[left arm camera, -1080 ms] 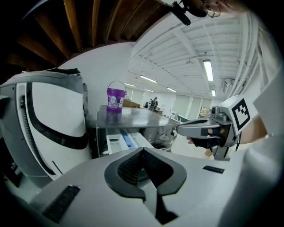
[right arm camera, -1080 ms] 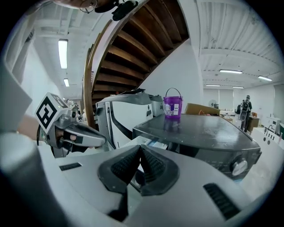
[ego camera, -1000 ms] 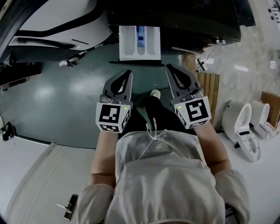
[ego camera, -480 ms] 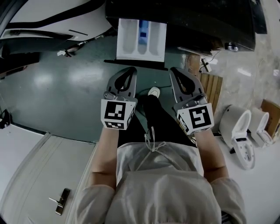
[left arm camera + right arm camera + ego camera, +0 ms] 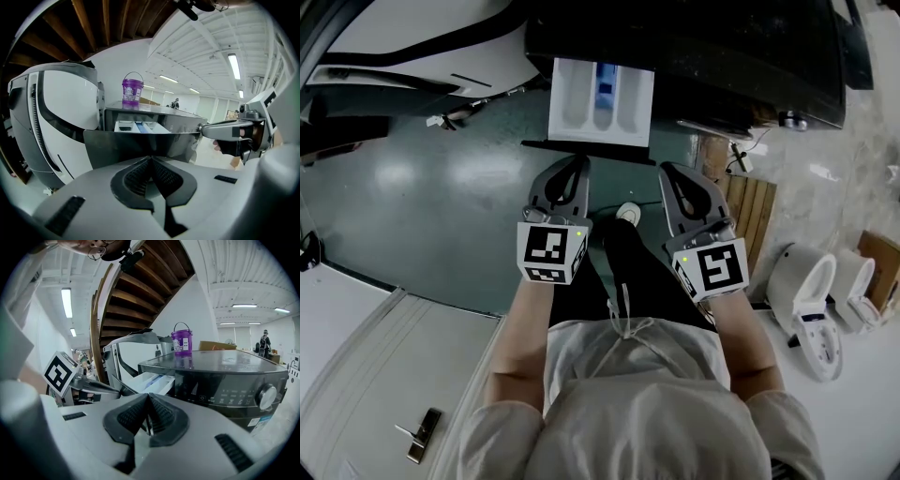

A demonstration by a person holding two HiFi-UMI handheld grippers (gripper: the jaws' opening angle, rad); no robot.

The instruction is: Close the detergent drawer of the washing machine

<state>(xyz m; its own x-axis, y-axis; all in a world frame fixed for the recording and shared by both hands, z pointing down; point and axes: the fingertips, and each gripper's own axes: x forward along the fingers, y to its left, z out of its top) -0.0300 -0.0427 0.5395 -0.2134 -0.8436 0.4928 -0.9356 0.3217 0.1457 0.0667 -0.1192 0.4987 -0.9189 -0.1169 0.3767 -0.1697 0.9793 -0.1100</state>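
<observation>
The detergent drawer (image 5: 600, 91) stands pulled out from the dark washing machine (image 5: 722, 47), its white compartments open upward and a blue part in the middle one. Close in front of its panel, the left tool (image 5: 572, 169) and right tool (image 5: 672, 173) hover side by side, each with jaws pressed together on nothing. A purple bucket (image 5: 181, 341) sits on the machine's top.

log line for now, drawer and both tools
white detergent drawer: pulled out of dark washing machine | left tool: shut, empty, facing drawer front | right tool: shut, empty
</observation>
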